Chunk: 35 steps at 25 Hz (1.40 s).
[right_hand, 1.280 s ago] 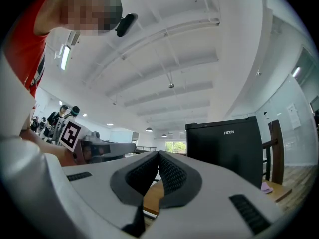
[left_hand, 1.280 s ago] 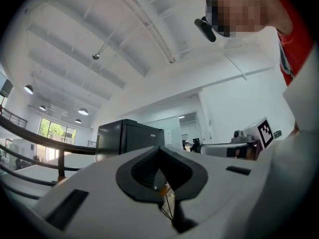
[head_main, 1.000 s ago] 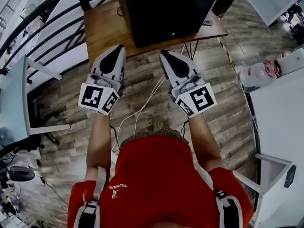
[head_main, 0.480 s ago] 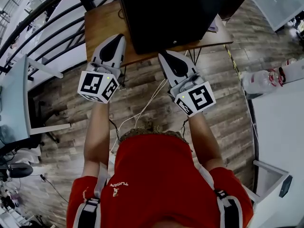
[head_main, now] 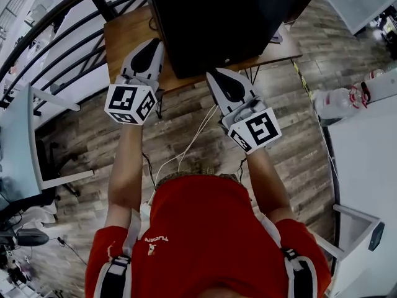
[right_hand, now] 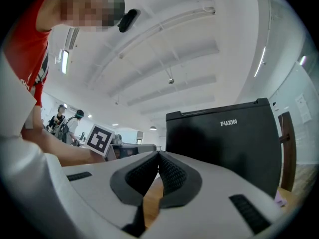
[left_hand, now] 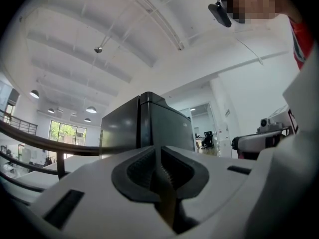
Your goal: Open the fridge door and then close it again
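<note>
Head view: fridge upright, front facing person.

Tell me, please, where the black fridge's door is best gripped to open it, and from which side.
No handle shows on the door. Probably take its left vertical edge, from the left: a groove runs down that corner, between front and side wall, where a tip could hook.

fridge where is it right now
Head view, top centre: the black fridge stands on the wooden table, just ahead of the right hand-held gripper.
</note>
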Each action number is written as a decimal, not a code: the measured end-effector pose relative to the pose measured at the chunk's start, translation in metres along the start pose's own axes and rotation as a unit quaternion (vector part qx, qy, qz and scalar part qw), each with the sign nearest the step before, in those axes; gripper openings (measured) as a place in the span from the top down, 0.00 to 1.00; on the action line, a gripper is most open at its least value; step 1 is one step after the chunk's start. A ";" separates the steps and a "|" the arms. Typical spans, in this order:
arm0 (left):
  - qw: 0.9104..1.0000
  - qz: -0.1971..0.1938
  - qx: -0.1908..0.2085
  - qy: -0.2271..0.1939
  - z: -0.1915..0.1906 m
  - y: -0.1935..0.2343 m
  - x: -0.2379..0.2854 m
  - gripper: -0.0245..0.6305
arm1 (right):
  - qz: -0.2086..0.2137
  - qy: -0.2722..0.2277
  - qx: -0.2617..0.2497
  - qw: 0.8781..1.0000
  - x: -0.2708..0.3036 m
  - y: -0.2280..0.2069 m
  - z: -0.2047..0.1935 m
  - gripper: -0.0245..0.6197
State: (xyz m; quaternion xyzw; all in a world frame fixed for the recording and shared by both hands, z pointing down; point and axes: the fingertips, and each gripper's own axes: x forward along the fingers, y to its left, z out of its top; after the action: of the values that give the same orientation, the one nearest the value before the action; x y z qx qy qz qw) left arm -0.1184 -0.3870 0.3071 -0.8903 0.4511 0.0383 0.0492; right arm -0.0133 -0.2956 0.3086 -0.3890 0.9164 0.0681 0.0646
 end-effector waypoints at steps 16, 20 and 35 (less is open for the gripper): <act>0.999 -0.032 -0.005 0.017 -0.018 0.017 0.040 0.77 | -0.024 0.021 -0.007 0.999 0.005 -0.018 -0.011 0.92; 0.999 -0.045 -0.009 0.013 -0.018 0.012 0.040 0.75 | -0.027 0.024 -0.003 0.999 0.001 -0.019 -0.015 0.92; 0.996 -0.085 -0.020 0.015 -0.022 0.013 0.050 0.70 | -0.042 0.035 -0.004 0.999 -0.005 -0.019 -0.021 0.92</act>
State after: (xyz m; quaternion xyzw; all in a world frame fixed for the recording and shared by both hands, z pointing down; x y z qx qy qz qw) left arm -0.0991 -0.4377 0.3222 -0.9268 0.3734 0.0293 0.0274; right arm 0.0031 -0.3088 0.3287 -0.4295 0.9007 0.0552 0.0342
